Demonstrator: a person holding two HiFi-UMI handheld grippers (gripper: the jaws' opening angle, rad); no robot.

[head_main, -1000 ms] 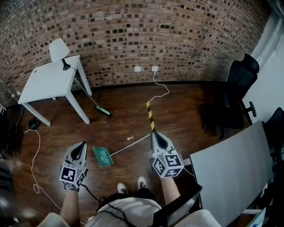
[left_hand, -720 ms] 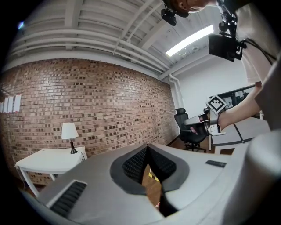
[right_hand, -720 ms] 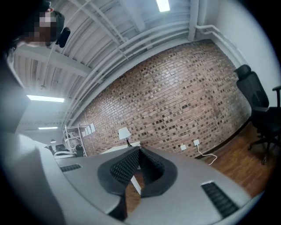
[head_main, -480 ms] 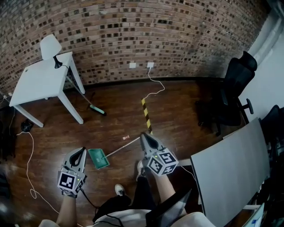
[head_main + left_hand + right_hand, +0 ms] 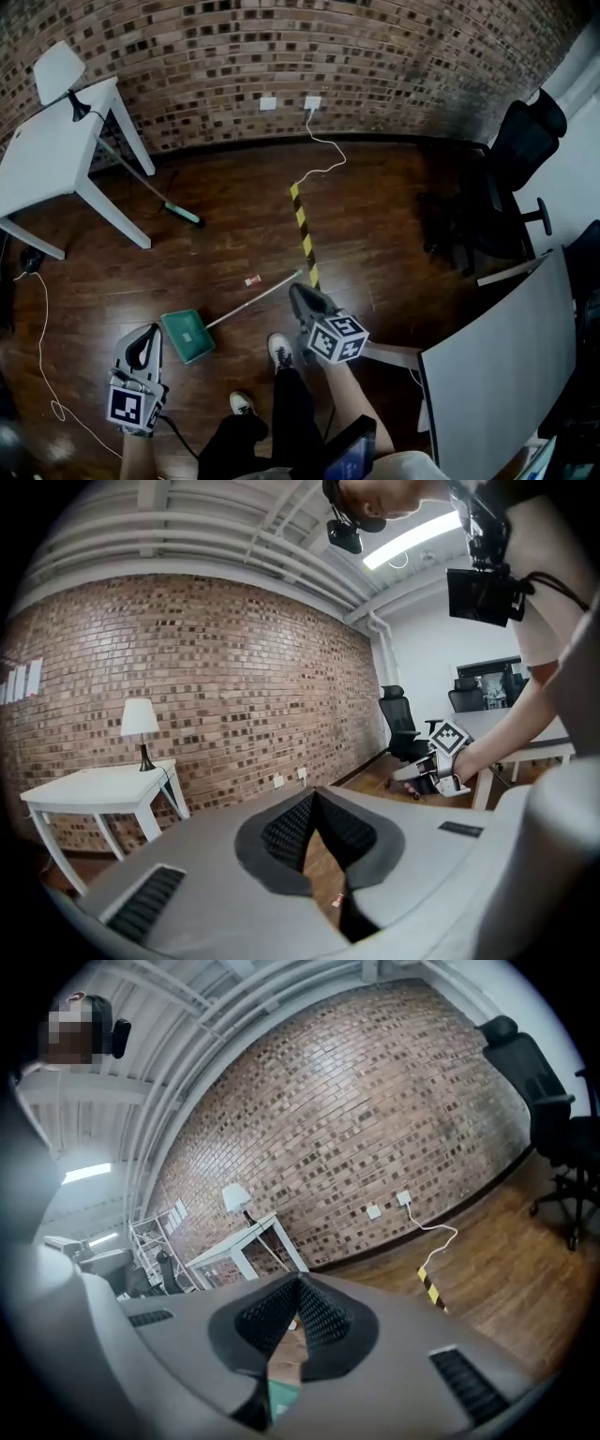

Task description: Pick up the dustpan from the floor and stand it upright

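Floor (image 5: 394, 234): dark wood boards, and everything in play sits on them.
Brick wall (image 5: 375, 66): runs along the floor's far edge.
White table (image 5: 47, 150): tucked into the floor's far left corner.
Office chair (image 5: 516, 178): black, parked at the floor's right edge.
Dustpan (image 5: 187, 336): flat on the floor, toward its near edge! The green pan lies left of the person's shoes, and the long pale handle slants up and right from it.
Right gripper (image 5: 296, 292): jaws pressed together, nothing clamped. Its tips sit just beside the handle's far end, and I can't tell if they touch it. Its own view catches a sliver of green pan below the closed pads.
Left gripper (image 5: 148, 332): jaws together too, empty. The pan lies just to the right of its tips, not touching.
Striped tape (image 5: 302, 230): a yellow-black strip at mid-floor, its near end by the handle's tip.
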